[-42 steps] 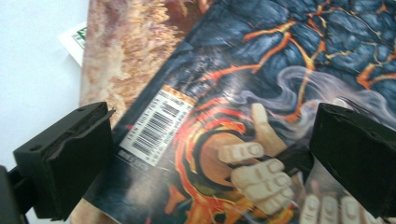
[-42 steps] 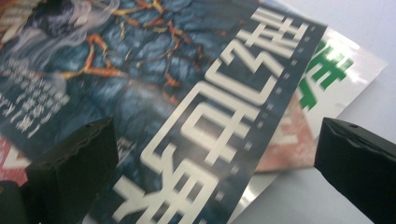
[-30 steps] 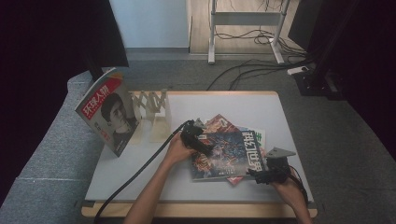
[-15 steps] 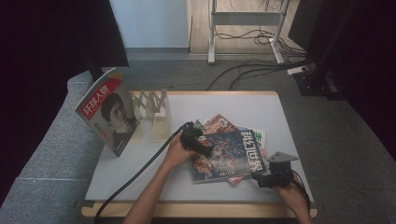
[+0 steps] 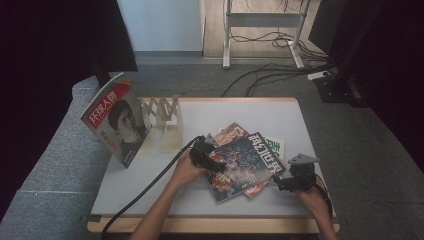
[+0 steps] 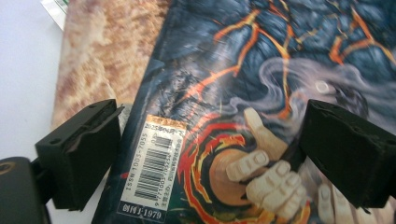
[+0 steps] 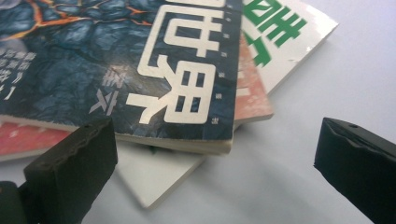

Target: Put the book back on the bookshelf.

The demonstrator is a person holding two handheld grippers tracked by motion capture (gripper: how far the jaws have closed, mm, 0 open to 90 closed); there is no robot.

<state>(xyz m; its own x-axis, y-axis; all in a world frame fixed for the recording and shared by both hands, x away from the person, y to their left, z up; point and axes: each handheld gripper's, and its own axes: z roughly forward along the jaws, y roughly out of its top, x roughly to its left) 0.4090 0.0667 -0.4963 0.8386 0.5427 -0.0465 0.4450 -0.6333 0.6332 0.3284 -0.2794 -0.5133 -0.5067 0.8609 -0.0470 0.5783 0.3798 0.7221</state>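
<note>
Reaching in from the near edge, both forearms angle toward the dark magazine (image 5: 244, 162) topping the stack mid-table. Right gripper (image 5: 289, 182) waits at its near corner, jaws apart; left gripper (image 5: 209, 159) rests spread over its cover.

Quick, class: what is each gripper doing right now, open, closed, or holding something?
Left gripper: open, jaws spread over the dark magazine, holding nothing.
Right gripper: open, empty, jaws apart at the corner of the magazine stack.
</note>
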